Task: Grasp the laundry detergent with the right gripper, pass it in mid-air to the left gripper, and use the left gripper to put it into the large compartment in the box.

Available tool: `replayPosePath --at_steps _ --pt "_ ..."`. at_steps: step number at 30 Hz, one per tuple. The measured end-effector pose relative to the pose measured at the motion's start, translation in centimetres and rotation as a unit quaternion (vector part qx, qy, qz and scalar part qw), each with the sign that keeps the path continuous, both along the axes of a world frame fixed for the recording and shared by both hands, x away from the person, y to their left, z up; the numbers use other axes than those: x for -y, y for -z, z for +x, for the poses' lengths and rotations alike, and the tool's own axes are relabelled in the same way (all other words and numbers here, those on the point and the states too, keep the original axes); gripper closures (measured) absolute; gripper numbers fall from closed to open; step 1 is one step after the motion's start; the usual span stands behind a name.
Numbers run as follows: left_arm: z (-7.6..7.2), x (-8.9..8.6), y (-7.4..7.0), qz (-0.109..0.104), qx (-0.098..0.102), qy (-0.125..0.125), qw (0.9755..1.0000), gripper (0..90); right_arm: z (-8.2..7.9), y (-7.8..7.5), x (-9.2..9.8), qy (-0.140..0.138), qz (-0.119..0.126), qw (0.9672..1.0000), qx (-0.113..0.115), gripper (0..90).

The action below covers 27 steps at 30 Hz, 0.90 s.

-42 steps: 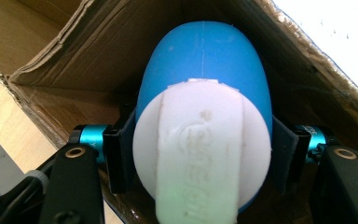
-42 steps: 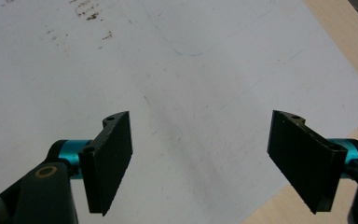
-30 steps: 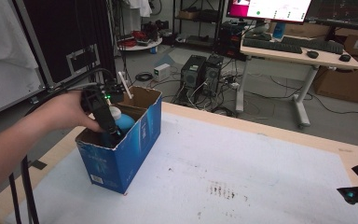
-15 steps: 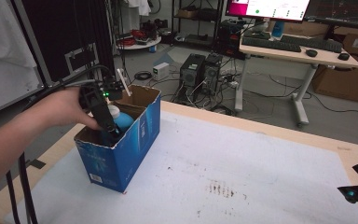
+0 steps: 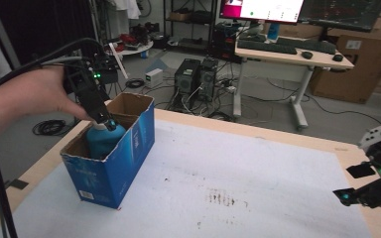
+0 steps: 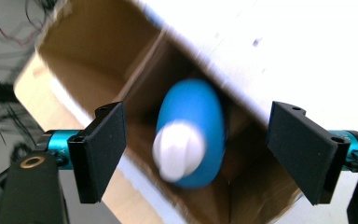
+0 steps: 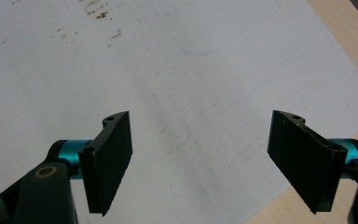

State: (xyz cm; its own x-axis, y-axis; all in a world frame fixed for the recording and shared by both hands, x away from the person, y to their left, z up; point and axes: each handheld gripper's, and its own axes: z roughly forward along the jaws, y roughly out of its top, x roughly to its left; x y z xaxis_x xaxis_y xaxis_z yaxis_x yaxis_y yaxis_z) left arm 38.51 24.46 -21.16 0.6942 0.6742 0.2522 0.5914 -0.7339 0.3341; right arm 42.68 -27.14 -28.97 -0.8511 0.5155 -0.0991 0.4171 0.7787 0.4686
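So the blue cardboard box point(image 5: 110, 163) is sitting open-topped on the left part of my desk point(image 5: 258, 183), and the blue bottle point(image 5: 101, 139) with its white cap point(image 6: 179, 149) is standing upright inside it, up against the near corner as the high view shows it. My left claw point(image 5: 105, 121) is right above the bottle's top, pointing down into the box, and its jaws have just been opening: in the left gripper view point(image 6: 196, 144) the two black pads are spread wide with the bottle down below and between them, not touching either one. So it's let go, nothing clamped. That view is pretty blurry though, so I can't make out anything on the bottle or whether there's other stuff at the bottom of the box; the inside is dark and the box walls hide the lower half of the bottle from above. My left hand point(image 5: 34, 99) comes in from the left edge, forearm roughly level, wrist bent so the claw tips downward. My right claw point(image 5: 359, 186) is way off at the right edge of the desk, partly cut off by the frame, and from its own view point(image 7: 200, 158) the jaws are apart with just the bare white desk surface under them, holding nothing.
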Motion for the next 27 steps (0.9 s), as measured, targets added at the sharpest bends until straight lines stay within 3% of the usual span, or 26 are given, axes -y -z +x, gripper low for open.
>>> replayPosePath --at_steps 1,7,10,11,12,13,15,20,21,22,23,27 --pt "0.0 0.0 0.0 0.000 0.000 0.000 1.0000 20.4 0.0 0.0 0.0 0.000 0.000 1.0000 0.000 21.4" --pt "0.2 4.7 -0.2 0.002 -0.002 0.070 0.9975 20.4 -1.2 0.1 -0.4 0.006 0.009 0.9999 0.007 21.4" --pt "0.9 7.3 0.6 -0.005 -0.005 0.111 0.9938 20.4 -1.9 0.6 -0.8 0.004 0.019 0.9998 0.006 21.4" --pt "0.9 7.3 0.6 -0.005 -0.005 0.111 0.9938 20.4 -1.9 0.6 -0.8 0.004 0.019 0.9998 0.006 21.4" --pt "1.3 8.5 1.1 -0.008 -0.011 0.129 0.9916 20.4 -2.2 0.8 -1.1 0.004 0.021 0.9998 0.005 21.3" --pt "1.3 8.5 1.1 -0.008 -0.011 0.129 0.9916 20.4 -2.3 0.9 -1.3 0.005 0.022 0.9997 0.003 21.4" --pt "1.9 10.0 1.8 -0.010 -0.011 0.149 0.9887 20.4 -2.5 1.2 -1.6 0.004 0.025 0.9997 0.001 21.3" --pt "2.7 11.8 3.1 -0.014 -0.016 0.166 0.9860 20.4 -2.7 1.5 -2.0 0.001 0.025 0.9997 -0.004 21.3" --pt "3.2 12.8 4.0 -0.018 -0.019 0.177 0.9838 20.4 -2.8 1.6 -2.2 -0.001 0.025 0.9997 -0.003 21.3" --pt "3.2 12.8 4.0 -0.018 -0.019 0.177 0.9838 20.4 -2.8 1.6 -2.2 -0.001 0.025 0.9997 -0.003 21.3" --pt "3.6 13.7 4.8 -0.014 -0.019 0.182 0.9830 20.4 -3.0 1.5 -2.7 -0.005 0.031 0.9995 -0.003 15.4" --pt "3.8 14.6 5.9 -0.020 -0.019 0.188 0.9817 20.4 -3.2 1.3 -3.2 -0.013 0.037 0.9992 -0.003 15.4"
